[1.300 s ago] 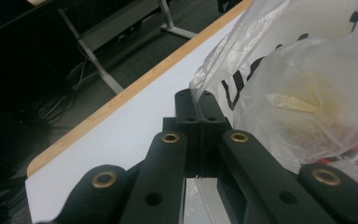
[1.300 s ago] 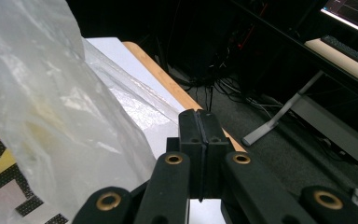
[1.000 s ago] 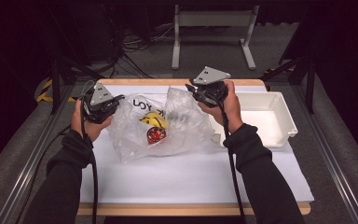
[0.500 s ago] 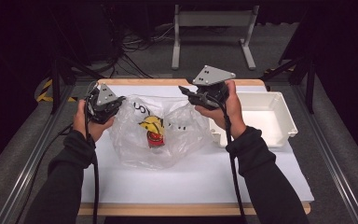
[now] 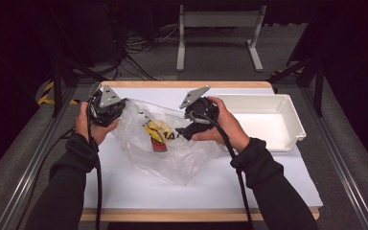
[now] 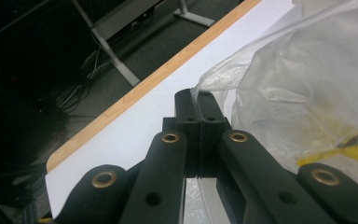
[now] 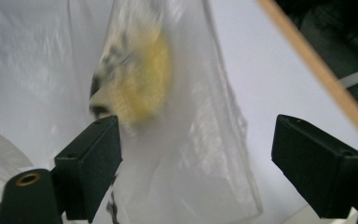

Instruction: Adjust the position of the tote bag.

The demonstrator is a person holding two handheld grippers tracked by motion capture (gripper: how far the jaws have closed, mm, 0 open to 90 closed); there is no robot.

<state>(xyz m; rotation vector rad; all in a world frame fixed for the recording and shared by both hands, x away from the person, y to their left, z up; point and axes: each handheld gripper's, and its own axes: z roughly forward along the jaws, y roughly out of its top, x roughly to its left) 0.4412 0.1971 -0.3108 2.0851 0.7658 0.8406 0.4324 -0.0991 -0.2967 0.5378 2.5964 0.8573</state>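
At the left side, the left gripper [image 5: 106, 106] has its jaws pressed together on the edge of the clear plastic bag [image 5: 172, 148], and it holds that corner up above the white table [image 5: 196, 187]. The bag lies in the middle between both hands, with a yellow and red packet [image 5: 159, 136] inside it. The right gripper [image 5: 195, 125] has just been opening its jaws; they now stand spread with the bag film in front of them, not pinched. Compared with a second ago, it let go of its side and moved toward the packet, probably to take a new hold. The white tray [image 5: 287, 139] at the right is not touched.
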